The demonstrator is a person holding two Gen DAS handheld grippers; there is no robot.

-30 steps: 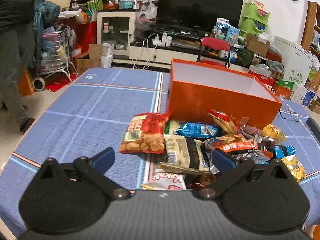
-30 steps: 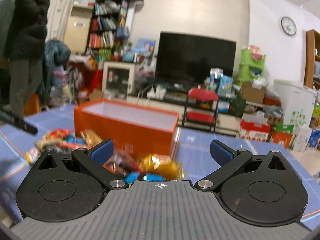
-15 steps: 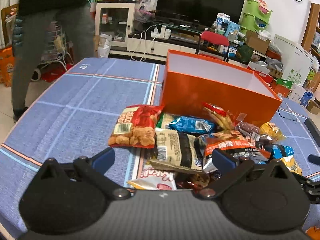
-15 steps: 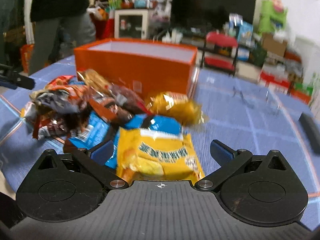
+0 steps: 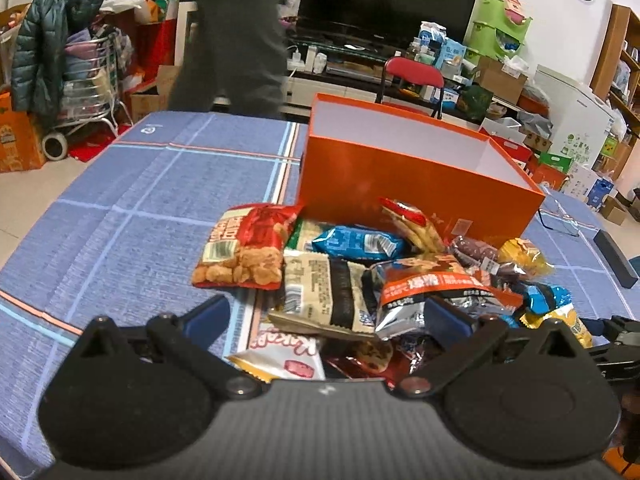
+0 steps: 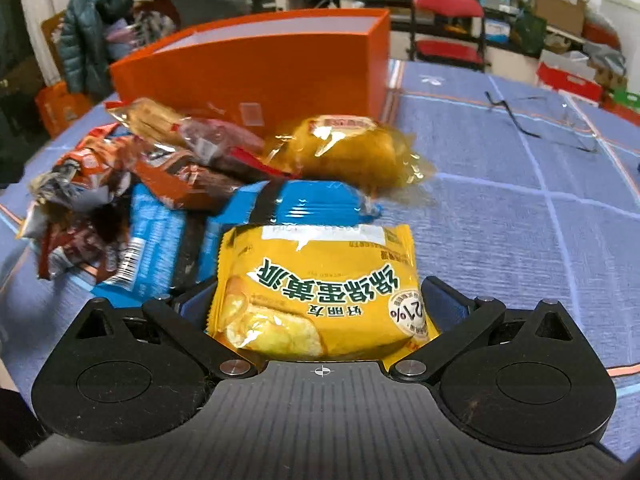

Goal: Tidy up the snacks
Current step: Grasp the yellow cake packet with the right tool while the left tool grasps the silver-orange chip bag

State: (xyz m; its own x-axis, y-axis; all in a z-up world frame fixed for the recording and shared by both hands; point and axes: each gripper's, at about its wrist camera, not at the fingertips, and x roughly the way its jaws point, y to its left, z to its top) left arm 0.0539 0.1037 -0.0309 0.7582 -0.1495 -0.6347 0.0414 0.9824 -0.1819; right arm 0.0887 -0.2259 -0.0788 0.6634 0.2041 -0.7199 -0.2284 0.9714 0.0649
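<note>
The yellow foil cake packet [image 6: 320,292] is straddled by the right gripper [image 6: 320,304], jaws spread, unclamped; the slippery, puffy wrapper could be squeezed out. The left gripper [image 5: 326,320] is held spread wide, empty.

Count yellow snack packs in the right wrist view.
2. One yellow pack lies inside the open right gripper; one yellow cake pack sits behind it, near the orange box. More could be buried under the pile.

A blue checked tablecloth [image 5: 132,216] covered the table; on it stood an open orange box [image 5: 400,176], with a heap of snack packets [image 5: 340,272] just before it; spectacles [image 6: 540,120] lay well apart
</note>
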